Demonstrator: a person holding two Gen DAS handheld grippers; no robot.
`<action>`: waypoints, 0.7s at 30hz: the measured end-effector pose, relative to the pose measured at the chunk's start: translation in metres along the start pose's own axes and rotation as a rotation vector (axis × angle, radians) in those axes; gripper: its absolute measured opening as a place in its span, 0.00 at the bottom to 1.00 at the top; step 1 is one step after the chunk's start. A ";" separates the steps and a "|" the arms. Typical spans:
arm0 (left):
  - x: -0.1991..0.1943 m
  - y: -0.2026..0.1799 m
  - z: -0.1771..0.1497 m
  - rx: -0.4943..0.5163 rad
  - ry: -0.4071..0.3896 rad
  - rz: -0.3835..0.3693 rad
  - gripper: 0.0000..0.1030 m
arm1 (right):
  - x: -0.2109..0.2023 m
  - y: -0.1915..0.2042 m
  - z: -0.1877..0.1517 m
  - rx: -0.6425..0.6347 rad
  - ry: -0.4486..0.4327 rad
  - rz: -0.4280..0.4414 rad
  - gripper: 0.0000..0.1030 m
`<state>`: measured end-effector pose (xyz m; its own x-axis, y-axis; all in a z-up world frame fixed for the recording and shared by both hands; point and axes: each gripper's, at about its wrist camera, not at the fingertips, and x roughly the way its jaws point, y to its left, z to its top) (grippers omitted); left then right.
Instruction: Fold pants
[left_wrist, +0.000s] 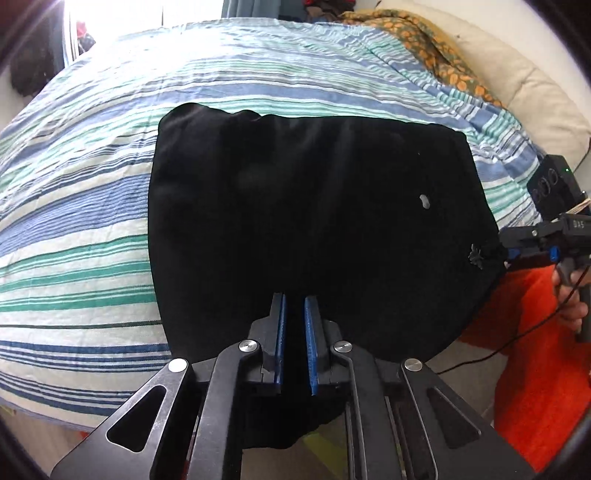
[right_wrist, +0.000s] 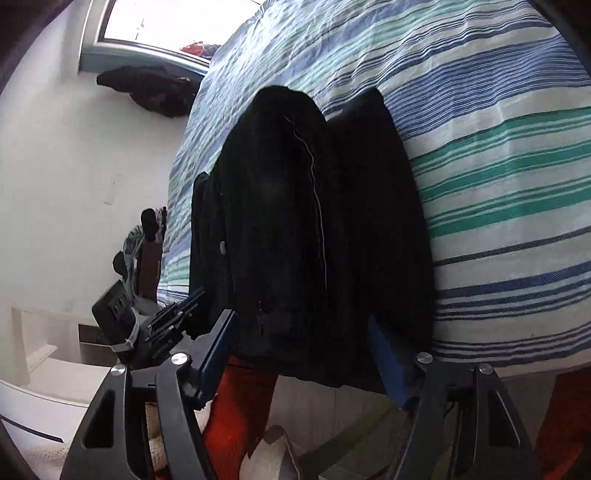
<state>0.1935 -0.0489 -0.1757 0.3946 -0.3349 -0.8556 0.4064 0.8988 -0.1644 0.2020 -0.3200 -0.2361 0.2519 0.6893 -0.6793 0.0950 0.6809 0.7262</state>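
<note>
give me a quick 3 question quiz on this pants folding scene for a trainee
1. True or false: the black pants lie on a striped bedsheet.
2. Which gripper has its fingers spread wide? A) the left gripper B) the right gripper C) neither
3. Fill in: in the left wrist view, the left gripper's blue pads stand close together with a narrow ____ between them, over the near edge of the pants.

Key:
1. True. The pants are bunched into a dark block near the bed's edge.
2. B. Its fingers sit on either side of the fabric's end, apart from each other.
3. gap
</note>
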 end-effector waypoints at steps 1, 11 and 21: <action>0.000 -0.002 -0.001 0.007 -0.005 0.005 0.08 | 0.006 0.001 0.003 0.001 0.009 -0.002 0.68; -0.059 -0.015 0.023 -0.008 -0.142 0.078 0.28 | -0.049 0.067 0.007 -0.253 -0.201 -0.002 0.23; -0.022 -0.029 -0.003 0.094 -0.016 0.132 0.20 | -0.043 0.008 -0.016 -0.141 -0.209 -0.217 0.40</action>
<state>0.1702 -0.0665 -0.1535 0.4626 -0.2213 -0.8585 0.4250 0.9052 -0.0043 0.1769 -0.3404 -0.2026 0.4334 0.4686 -0.7698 0.0379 0.8440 0.5350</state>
